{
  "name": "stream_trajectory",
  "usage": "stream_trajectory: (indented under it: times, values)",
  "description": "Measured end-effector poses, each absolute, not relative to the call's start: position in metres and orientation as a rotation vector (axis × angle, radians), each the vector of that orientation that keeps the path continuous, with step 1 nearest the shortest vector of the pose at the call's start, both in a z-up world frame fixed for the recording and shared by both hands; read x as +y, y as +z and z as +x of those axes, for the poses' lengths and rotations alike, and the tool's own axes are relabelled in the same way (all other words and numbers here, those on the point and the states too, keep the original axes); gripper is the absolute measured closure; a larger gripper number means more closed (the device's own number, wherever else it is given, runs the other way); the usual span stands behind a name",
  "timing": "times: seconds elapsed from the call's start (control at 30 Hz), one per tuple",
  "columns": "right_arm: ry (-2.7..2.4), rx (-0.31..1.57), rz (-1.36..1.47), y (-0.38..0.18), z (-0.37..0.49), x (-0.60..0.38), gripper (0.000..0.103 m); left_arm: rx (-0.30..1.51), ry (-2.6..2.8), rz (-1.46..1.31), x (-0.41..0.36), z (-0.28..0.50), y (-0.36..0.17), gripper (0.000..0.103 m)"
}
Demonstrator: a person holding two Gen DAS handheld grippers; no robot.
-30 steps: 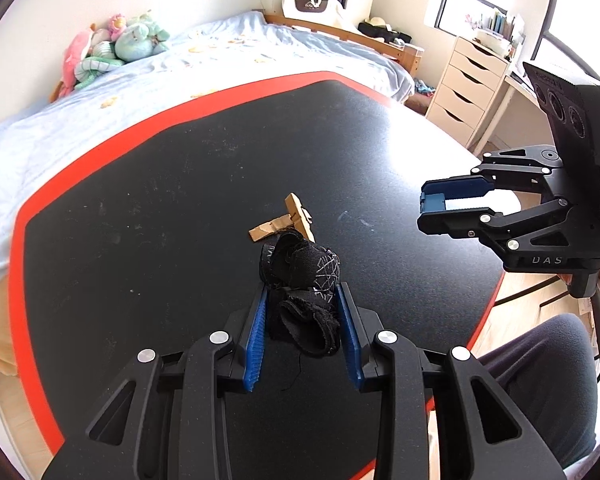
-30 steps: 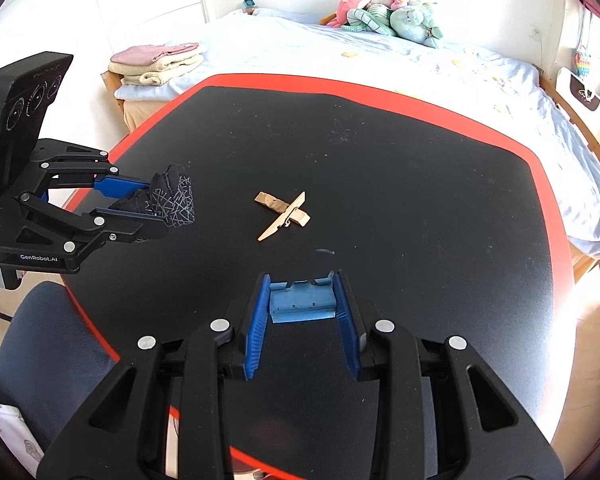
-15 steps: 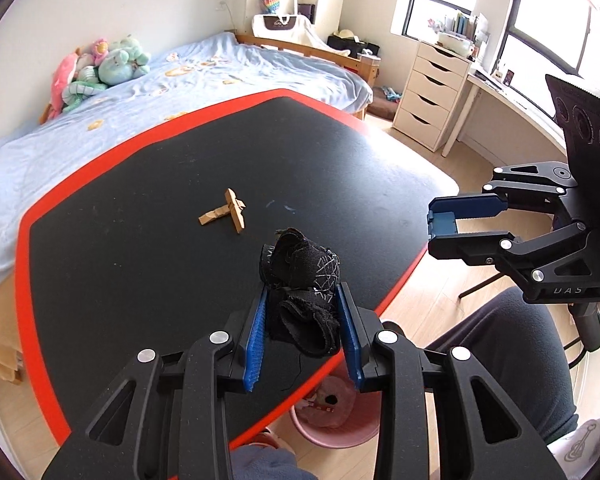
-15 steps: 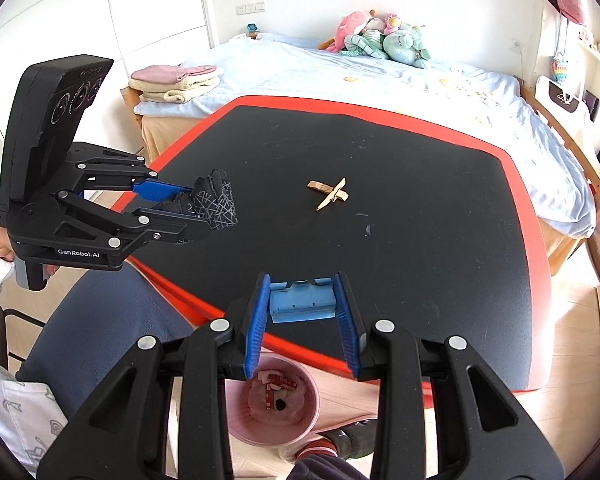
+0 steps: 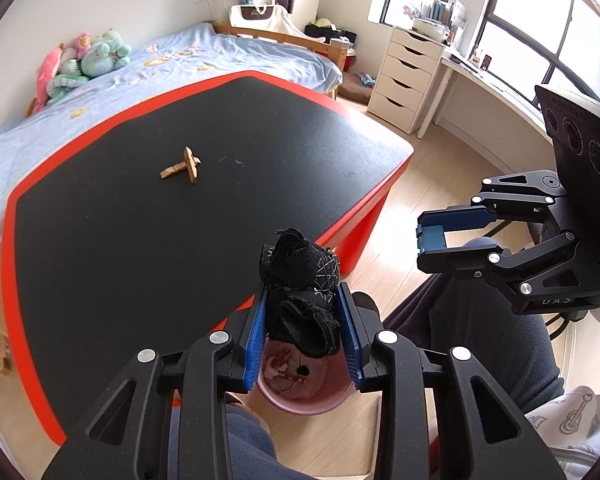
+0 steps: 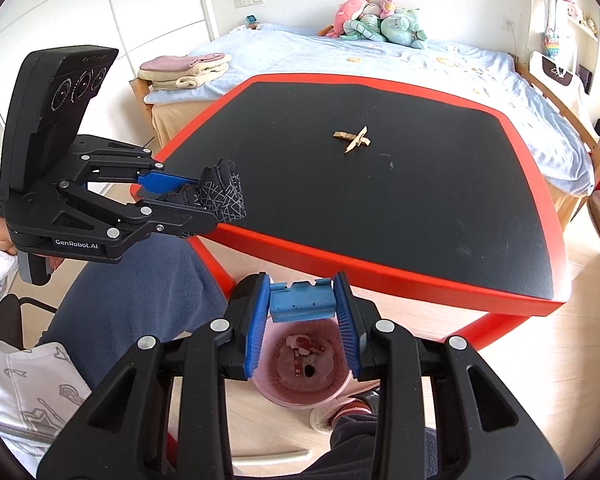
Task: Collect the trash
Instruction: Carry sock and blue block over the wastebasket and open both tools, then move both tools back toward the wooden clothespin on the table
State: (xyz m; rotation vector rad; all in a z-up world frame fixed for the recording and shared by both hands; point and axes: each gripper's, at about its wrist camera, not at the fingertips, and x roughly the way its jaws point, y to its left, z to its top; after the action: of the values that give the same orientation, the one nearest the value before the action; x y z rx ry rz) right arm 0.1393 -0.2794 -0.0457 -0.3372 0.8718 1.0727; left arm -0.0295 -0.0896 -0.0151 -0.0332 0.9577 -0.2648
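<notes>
My left gripper (image 5: 302,300) is shut on a crumpled black cloth (image 5: 300,280) with a white line pattern and holds it in the air above a pink bin (image 5: 300,388) on the floor. The same cloth (image 6: 222,192) shows in the right wrist view at the left. My right gripper (image 6: 302,296) is shut on a small blue plastic piece (image 6: 302,304), also above the pink bin (image 6: 304,364), which holds some scraps. Two wooden clothespins (image 5: 182,166) lie crossed on the black table (image 5: 120,220).
The table has a red rim (image 6: 380,276) and stands by a bed (image 6: 380,60) with plush toys. A white drawer unit (image 5: 412,76) stands at the back right. The person's legs (image 5: 480,340) are beside the bin.
Both grippers have drawn back from over the table to beyond its near edge, carrying the cloth and the blue piece. The pink bin has come into fuller view below them.
</notes>
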Motion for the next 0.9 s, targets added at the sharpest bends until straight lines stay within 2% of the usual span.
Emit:
stream_trajectory:
  times: [0.7, 0.77, 0.8, 0.83, 0.87, 0.9]
  values:
    - [1.097, 0.892, -0.301, -0.052, 0.126, -0.289, 0.07, 0.964, -0.304, -0.023, -0.105, -0.042, -0.018, 0.068]
    - [1.099, 0.894, -0.306, -0.053, 0.126, -0.289, 0.069, 0.961, -0.31, -0.029, -0.104, -0.042, -0.018, 0.062]
    - [1.097, 0.895, -0.309, -0.053, 0.127, -0.29, 0.057, 0.962, -0.306, -0.03, -0.104, -0.042, -0.018, 0.055]
    - [1.092, 0.894, -0.309, -0.054, 0.128, -0.291, 0.04, 0.956, -0.298, -0.032, -0.102, -0.042, -0.018, 0.039]
    - [1.087, 0.888, -0.303, -0.054, 0.129, -0.292, 0.032, 0.948, -0.288, -0.037, -0.101, -0.042, -0.018, 0.021]
    - [1.084, 0.884, -0.296, -0.054, 0.129, -0.292, 0.023, 0.937, -0.277, -0.043, -0.099, -0.043, -0.017, 0.017]
